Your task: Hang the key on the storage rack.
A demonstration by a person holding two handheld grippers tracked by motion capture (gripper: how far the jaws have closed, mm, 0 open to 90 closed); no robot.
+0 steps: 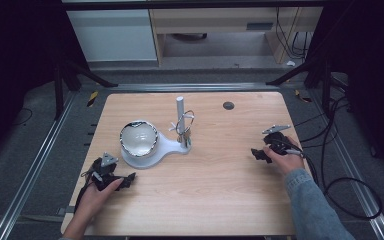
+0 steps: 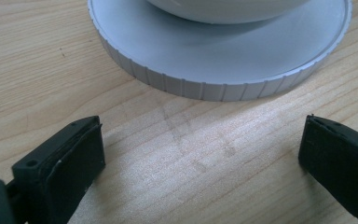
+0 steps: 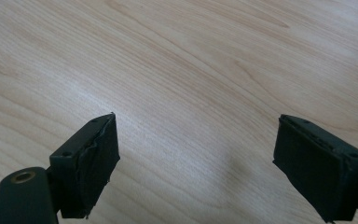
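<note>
I am resting my left hand-held gripper [image 1: 125, 181] open on the desk [image 1: 220, 170], just beside the white stand [image 2: 223, 70] holding the bowl [image 1: 138, 138]. My right hand-held gripper [image 1: 260, 154] is idling open, well apart. Next move, I judge: advancing left to the stand's rim.

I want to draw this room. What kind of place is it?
Probably a lab or workshop for recording: a wooden table inside a dark metal frame, cables on the floor, and a hand-held gripper beside a white stand.
</note>
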